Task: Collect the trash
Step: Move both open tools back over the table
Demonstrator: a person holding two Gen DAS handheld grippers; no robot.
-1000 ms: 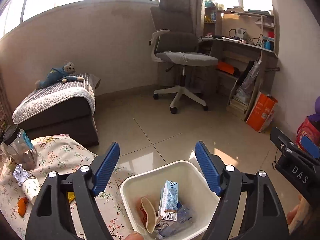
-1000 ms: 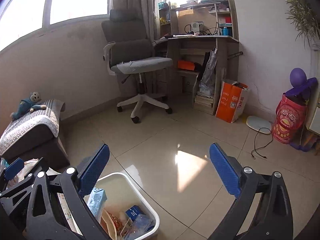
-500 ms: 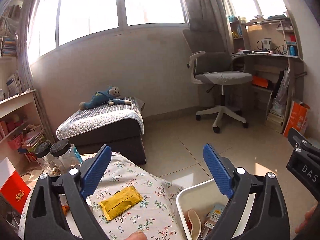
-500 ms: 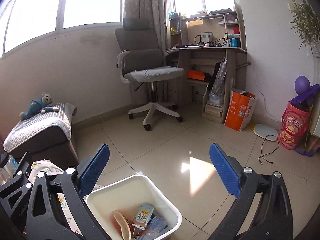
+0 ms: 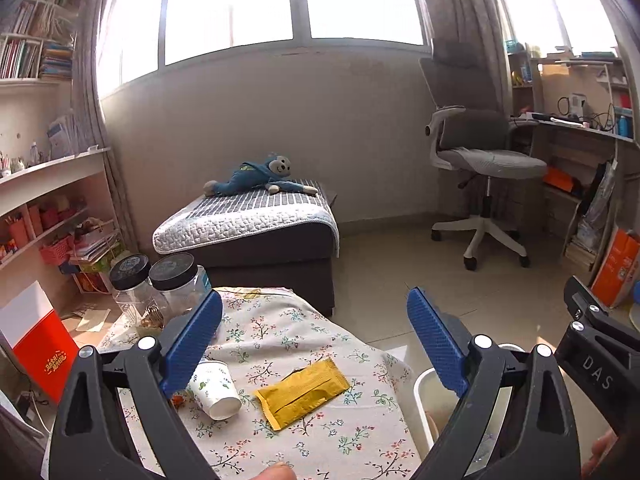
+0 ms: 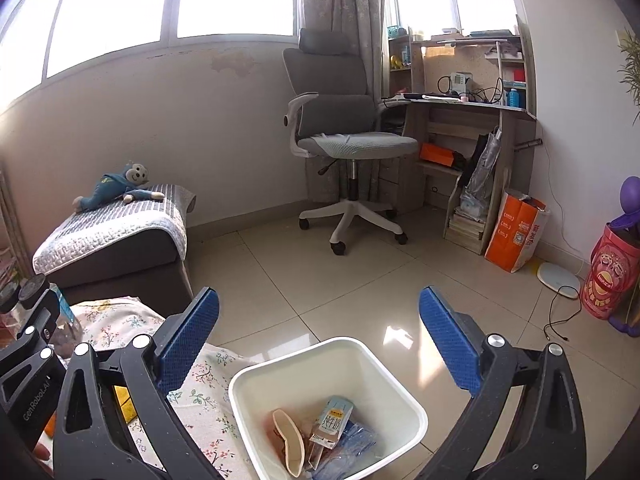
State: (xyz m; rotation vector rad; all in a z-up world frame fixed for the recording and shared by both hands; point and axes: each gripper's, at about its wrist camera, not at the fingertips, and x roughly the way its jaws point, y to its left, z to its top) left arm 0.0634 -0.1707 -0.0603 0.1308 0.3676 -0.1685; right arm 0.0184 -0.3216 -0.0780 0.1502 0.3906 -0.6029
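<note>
Yellow wrapper lies on floral cloth below wide-apart, empty left claw.

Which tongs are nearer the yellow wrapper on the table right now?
Left. The left tongs hang open right above the yellow wrapper on the floral tablecloth. The right tongs are off to the side, open over the white bin.

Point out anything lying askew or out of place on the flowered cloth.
A paper cup lies tipped on its side, mouth toward the camera. Beside it, apart, a yellow wrapper lies flat and crooked. Both look like litter; the white bin stands just past the cloth's edge.
</note>
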